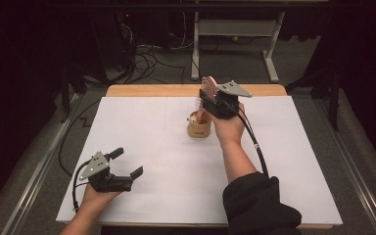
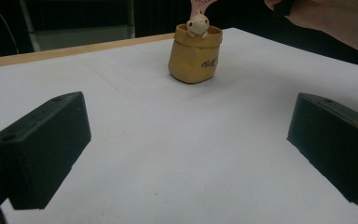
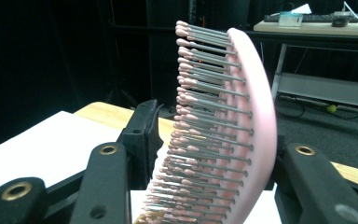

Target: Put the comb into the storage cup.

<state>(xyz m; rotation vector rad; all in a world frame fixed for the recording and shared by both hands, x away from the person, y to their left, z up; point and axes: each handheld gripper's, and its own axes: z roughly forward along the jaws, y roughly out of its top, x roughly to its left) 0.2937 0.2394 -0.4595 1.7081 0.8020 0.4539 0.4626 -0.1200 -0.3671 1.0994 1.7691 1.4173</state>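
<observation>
A pink hairbrush with grey, pink-tipped bristles stands upright between the jaws of my right gripper. Its back rests against the right jaw, while a thin gap separates the bristle tips from the left jaw. In the high view this gripper hovers just over a small tan pouch, with the brush sticking up and its lower end hidden toward the pouch. A little cream toy figure peeks from the pouch. My left gripper rests near the table's front left, open and holding nothing.
A white sheet covers the wooden table, whose bare edge shows at the back. Beyond it lie floor cables and a desk's white legs. A person's dark sleeve enters at the bottom right.
</observation>
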